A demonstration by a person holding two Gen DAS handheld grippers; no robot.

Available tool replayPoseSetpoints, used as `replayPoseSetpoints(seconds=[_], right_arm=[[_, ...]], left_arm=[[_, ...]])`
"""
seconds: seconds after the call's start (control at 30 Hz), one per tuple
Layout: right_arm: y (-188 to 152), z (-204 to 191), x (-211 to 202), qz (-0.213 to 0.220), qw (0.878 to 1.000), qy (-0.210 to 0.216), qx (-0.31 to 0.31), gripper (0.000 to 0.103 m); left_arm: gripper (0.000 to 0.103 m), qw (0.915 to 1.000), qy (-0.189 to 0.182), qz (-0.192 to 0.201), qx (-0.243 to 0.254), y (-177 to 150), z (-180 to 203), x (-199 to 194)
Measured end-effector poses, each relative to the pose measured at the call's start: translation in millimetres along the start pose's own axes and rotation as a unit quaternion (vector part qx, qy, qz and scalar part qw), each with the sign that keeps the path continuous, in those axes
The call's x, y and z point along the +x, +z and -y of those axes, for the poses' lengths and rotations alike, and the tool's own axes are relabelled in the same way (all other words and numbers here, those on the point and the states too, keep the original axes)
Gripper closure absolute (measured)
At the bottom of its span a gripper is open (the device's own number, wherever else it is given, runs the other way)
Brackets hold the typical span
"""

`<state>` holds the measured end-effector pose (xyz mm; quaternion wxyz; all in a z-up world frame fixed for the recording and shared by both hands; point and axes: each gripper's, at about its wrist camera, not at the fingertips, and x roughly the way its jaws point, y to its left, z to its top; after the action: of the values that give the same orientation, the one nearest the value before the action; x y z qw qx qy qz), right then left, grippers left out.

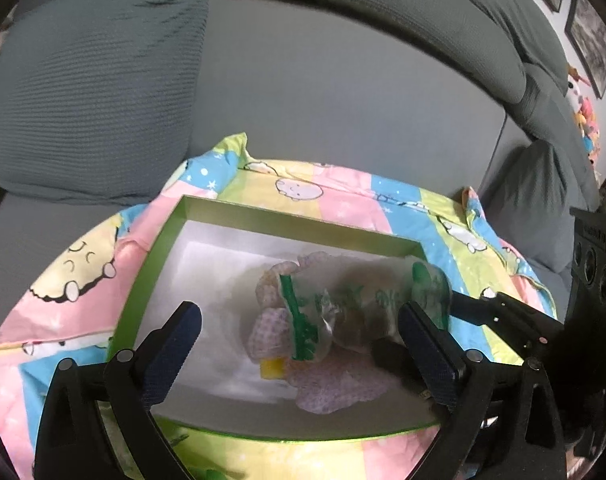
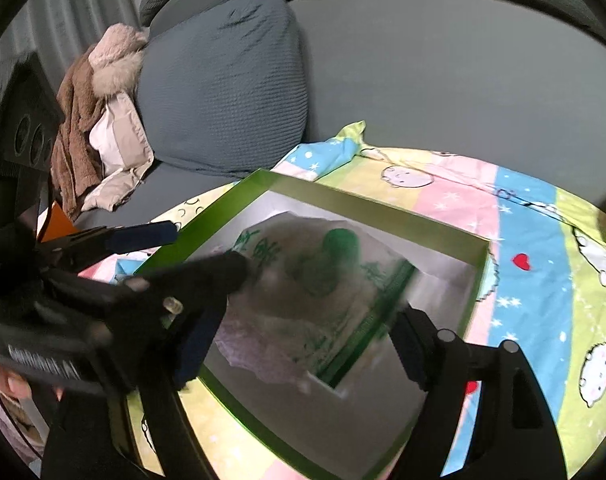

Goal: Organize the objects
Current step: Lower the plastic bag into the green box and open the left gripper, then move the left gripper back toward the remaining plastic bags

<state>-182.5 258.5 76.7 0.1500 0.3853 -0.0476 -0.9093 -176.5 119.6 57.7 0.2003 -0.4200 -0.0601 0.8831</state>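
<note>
— Where's the plastic bag [image 1: 355, 308] sitting?

— Inside the green-walled box [image 1: 165, 236], on its white floor, lying over a pale checked cloth [image 1: 327, 388]. The box rests on a cartoon-print blanket [image 1: 343, 196] spread across a grey sofa [image 1: 323, 92].

— And the left gripper [image 1: 299, 344]?

— Released — its jaws stand wide, one blue pad left of the bag, the other at the bag's right end, neither pressing it.

— The right gripper [image 2: 303, 344]?

— Also spread apart above the box, with the bag between its fingers; the bag is blurred there, but nothing is clamped on it.
</note>
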Motion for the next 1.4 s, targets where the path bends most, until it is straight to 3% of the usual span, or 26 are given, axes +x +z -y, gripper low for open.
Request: replayPoseSetpoints(seconds=[0.53, 1.1, 1.4], right_arm=[[-22, 4, -54, 0.025, 0.999, -0.023, 0.024, 0.025], [-63, -47, -78, 0.019, 1.0, 0.024, -0.008, 0.025], [-83, -66, -66, -0.007, 0.999, 0.04, -0.01, 0.024]], left_arm=[[0.004, 0.9987, 0.0, 0.026, -0.044, -16, -28, -50], [0.004, 0.9971, 0.037, 0.027, -0.061, -90, -58, -93], [0.004, 0.9924, 0.036, 0.018, -0.116, -131, -88, -103]])
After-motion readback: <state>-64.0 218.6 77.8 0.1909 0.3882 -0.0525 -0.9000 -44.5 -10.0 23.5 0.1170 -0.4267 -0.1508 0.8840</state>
